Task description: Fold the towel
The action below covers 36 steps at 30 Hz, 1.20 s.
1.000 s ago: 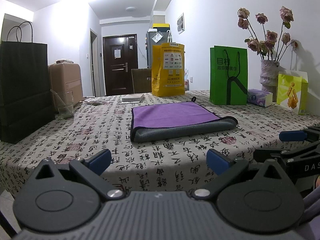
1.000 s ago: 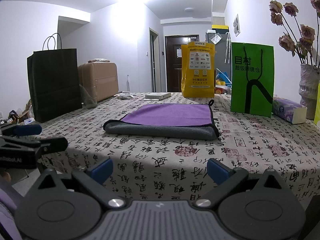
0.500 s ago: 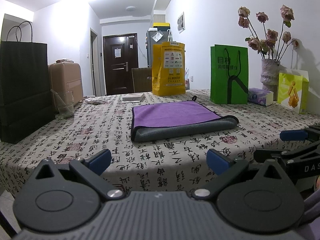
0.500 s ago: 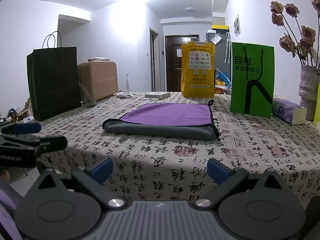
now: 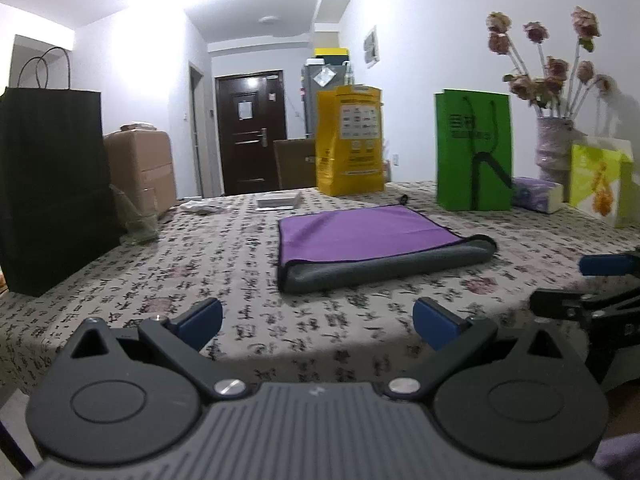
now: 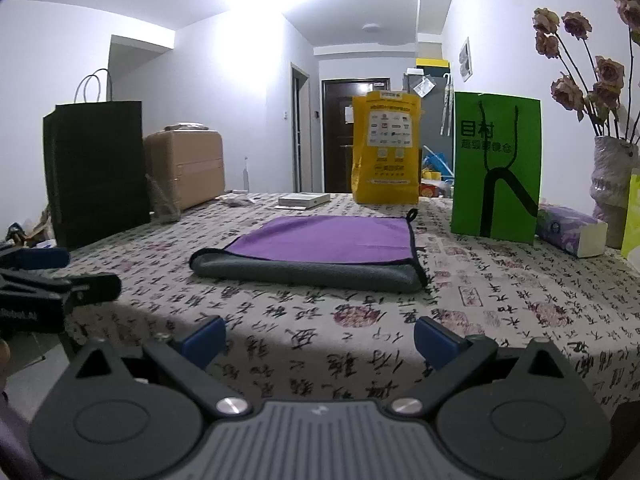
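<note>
Worktop (image 5: 200, 264), cloth-covered, cream with black calligraphy print: position in both views nearly as 1 second ago; only a slight drift of the cameras, so no contact and no step of the fold has begun in this interval.

Towel (image 5: 372, 240), rectangular, purple face with grey plush underside: lies mid-worktop, already doubled once, rounded grey fold toward the cameras, black hanging loop at the far corner. Shape and place unchanged from the earlier frames. Judged: 1 fold present, a further fold possibly outstanding.

Left gripper (image 5: 316, 316), black with blue pads: jaws wide, empty, at the near worktop edge, well apart from the towel. Same spread as before.

Right gripper (image 6: 318, 334), same make: jaws wide, empty, likewise short of the towel, no change in spread.
</note>
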### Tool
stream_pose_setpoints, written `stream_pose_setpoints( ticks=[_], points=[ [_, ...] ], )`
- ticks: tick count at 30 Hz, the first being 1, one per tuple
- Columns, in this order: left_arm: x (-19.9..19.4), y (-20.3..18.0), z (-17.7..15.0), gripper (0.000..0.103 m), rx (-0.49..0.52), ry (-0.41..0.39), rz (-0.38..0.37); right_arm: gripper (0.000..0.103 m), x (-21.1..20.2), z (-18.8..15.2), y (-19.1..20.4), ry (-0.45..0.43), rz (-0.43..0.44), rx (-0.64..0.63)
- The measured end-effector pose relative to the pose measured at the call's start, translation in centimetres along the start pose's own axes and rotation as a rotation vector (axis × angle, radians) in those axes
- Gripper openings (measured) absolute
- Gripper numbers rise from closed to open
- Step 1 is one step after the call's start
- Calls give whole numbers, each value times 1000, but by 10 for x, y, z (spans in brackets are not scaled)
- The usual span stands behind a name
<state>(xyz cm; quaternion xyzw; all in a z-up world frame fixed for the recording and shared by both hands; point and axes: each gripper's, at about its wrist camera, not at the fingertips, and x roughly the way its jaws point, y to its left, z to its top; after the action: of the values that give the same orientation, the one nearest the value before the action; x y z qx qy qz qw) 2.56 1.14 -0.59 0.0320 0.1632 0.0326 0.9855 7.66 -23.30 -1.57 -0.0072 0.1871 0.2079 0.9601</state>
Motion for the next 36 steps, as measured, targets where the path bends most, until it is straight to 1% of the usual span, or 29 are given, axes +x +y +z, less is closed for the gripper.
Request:
stream_pose_setpoints(
  ticks=[3, 8, 22, 28, 34, 35, 36],
  points=[
    [12, 4, 3, 103, -12, -2, 28, 101, 8, 3, -4, -12, -9, -4],
    [30, 10, 9, 103, -31, -1, 50, 101, 27, 7, -13, -9, -28, 18],
    [94, 21, 11, 103, -45, 96, 71, 101, 85, 22, -40, 30, -70, 22],
    [125, 26, 20, 103, -40, 111, 73, 100, 112, 29, -51, 47, -82, 29],
    [156, 27, 30, 103, -41, 113, 67, 96, 139, 38, -60, 50, -90, 22],
    [160, 26, 31, 102, -43, 118, 66, 93, 143, 39, -61, 50, -91, 20],
    [165, 27, 33, 97, -53, 125, 68, 90, 147, 40, -63, 49, -91, 18]
  ],
)
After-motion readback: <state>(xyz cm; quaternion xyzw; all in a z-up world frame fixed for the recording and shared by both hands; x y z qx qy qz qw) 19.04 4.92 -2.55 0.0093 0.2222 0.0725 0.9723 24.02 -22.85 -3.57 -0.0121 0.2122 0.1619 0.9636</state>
